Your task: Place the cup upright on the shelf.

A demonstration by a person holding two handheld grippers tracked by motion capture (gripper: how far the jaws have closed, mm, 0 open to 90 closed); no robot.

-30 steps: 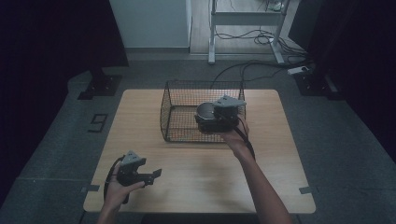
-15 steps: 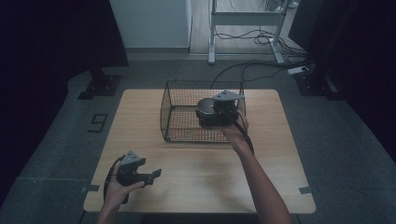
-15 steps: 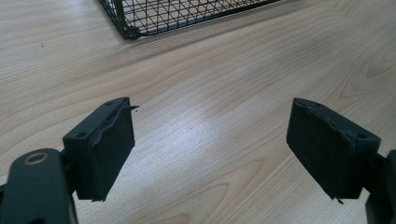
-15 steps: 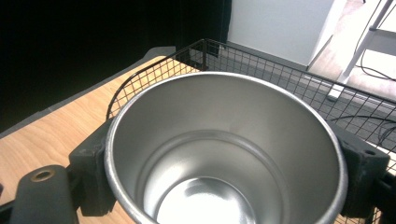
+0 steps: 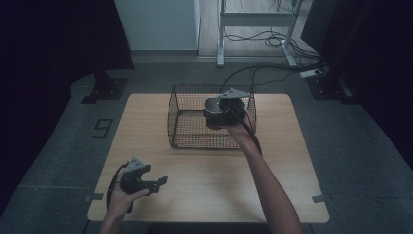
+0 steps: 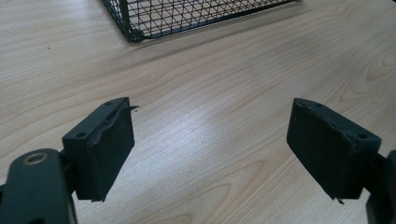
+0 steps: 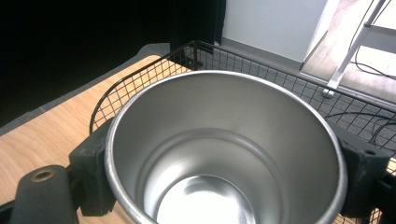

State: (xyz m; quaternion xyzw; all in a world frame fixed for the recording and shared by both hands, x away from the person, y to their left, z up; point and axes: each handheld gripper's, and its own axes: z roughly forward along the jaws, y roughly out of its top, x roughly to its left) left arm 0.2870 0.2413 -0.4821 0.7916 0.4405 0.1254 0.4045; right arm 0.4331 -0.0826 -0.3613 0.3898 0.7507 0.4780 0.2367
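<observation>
Gripping a steel cup (image 7: 224, 154) from both sides, the right gripper (image 5: 220, 111) holds it over the right part of the wire basket (image 5: 187, 127), above the basket's rim. In the right gripper view the two black pads (image 7: 95, 177) press on the cup's outer wall, one on each side just below its lip, and the open mouth faces the camera (the inside is bare metal with nothing in it). Behind the cup the basket's mesh runs along the table's far edge. From the high view the cup reads as a dark round shape under the gripper's grey plate, with the person's right forearm reaching in from the near side and the cable trailing back along it.

At the near left corner of the wooden table (image 5: 292, 161), the left gripper (image 5: 158, 183) sits in the person's left hand, well apart from the basket. Its jaws stand wide apart with only bare tabletop between them, as the left gripper view shows; a near corner of the basket is at the top of that view.
</observation>
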